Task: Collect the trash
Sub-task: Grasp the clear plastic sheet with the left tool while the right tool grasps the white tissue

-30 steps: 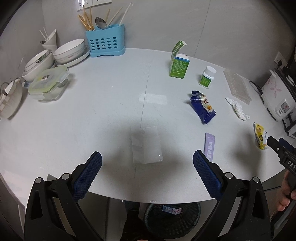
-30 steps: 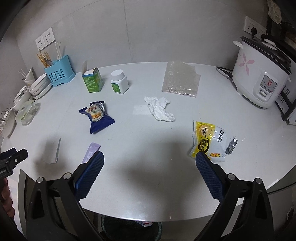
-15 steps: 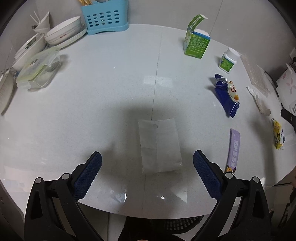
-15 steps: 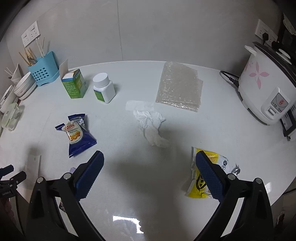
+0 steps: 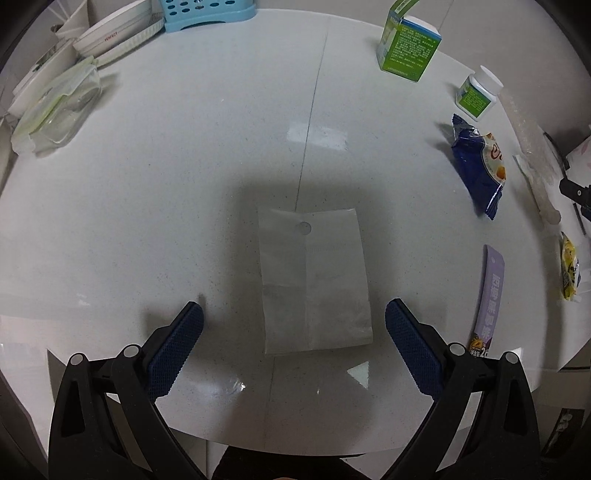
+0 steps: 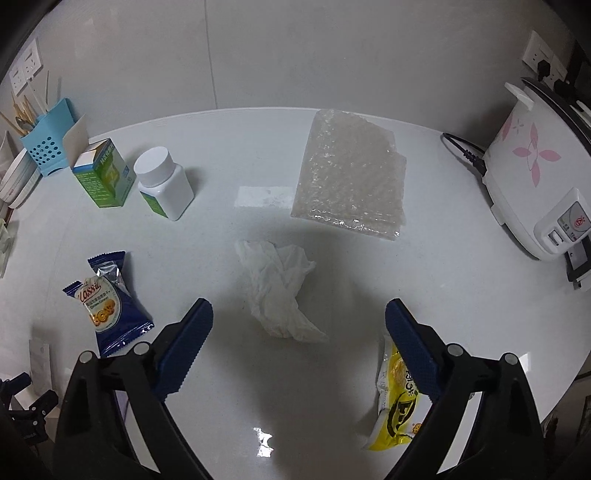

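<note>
In the left wrist view a flat packet (image 5: 314, 278) lies at centre on the counter (image 5: 184, 184); box (image 5: 408, 46) and bottle (image 5: 478, 94) upper right, snack bag (image 5: 480, 162) below them.

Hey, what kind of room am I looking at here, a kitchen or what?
Most likely a home kitchen counter. A white rice cooker sits plugged in by the wall, stacked bowls and a blue utensil holder with chopsticks stand at the far corner, and snack wrappers litter the white countertop.
</note>
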